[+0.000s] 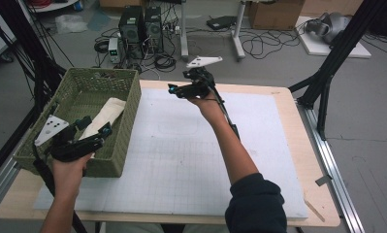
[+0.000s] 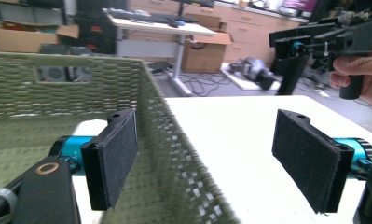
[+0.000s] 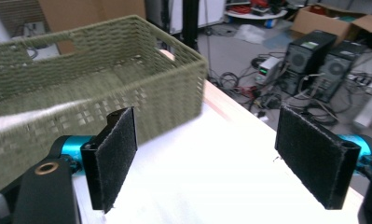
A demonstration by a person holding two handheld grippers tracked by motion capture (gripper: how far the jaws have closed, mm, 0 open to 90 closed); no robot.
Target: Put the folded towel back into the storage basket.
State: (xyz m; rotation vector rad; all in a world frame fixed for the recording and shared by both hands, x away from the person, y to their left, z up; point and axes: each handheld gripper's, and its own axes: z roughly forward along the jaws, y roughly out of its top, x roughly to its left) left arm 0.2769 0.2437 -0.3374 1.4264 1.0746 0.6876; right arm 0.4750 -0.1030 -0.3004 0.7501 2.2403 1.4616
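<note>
A green woven basket (image 1: 128, 109) stands on the left part of the table, with a folded cream cloth (image 1: 106, 114) lying inside it. My left gripper (image 1: 95, 127) hovers over the basket's near right corner. It is open, and its jaws (image 2: 211, 158) straddle the basket's wall (image 2: 165, 140) without touching it. My right gripper (image 1: 179, 83) is held up over the far middle of the white mat (image 1: 196, 160) and points left. It is open (image 3: 204, 158) with nothing between the pads, and the basket (image 3: 127, 88) lies beyond it. The left gripper view also catches the right gripper (image 2: 286, 56), raised at the upper right.
The white gridded mat covers most of the wooden table (image 1: 305, 160). Black frame posts (image 1: 327, 73) stand at the table's right and left sides. Computer towers (image 1: 140, 26), cables and cardboard boxes (image 1: 276, 13) are on the floor beyond the far edge.
</note>
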